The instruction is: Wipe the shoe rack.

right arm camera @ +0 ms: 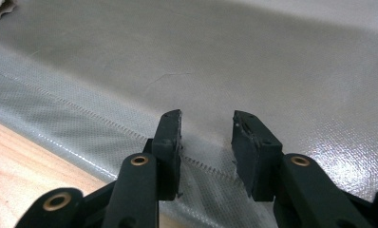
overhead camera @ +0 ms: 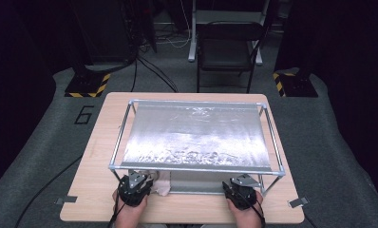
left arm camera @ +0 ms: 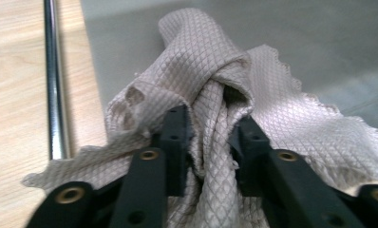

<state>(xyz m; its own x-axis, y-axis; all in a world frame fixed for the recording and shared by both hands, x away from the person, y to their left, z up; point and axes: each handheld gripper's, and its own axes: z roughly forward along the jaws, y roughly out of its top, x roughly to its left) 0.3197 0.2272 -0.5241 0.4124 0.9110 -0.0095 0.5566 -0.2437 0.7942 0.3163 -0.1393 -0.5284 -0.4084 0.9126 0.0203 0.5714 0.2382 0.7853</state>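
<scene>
Two tools are at work along the near edge of the tabletop (overhead camera: 82,190), both reaching under the front bar of a metal frame (overhead camera: 196,168). The left tool (left arm camera: 211,123) has a bunched, quilted cloth (left arm camera: 206,61) between its jaws. They stand part open with a twisted fold running up through the gap, and the pads seem to rest against the fabric rather than pinch it. The cloth lies in a heap on the grey sheet (right arm camera: 272,61) beneath the frame, at its left front corner, just beside an upright metal rail (left arm camera: 54,80). One loose edge trails toward the bare wood.

The right tool (right arm camera: 207,121) is also part open and holds nothing. It hovers low over the grey sheet near its stitched hem, well apart from the cloth.

The step in hand looks like getting a sound hold on this cloth to spread or shift it. A grip on the knotted middle would probably only drag the whole bundle. It seems better to let the twist fall free, then take a single layer at the scalloped edge on the right of the heap. The right tool could come across to pin or take an opposite edge, so the fabric opens flat. Low, level moves should keep the fabric from snagging on the rail or the front bar.
</scene>
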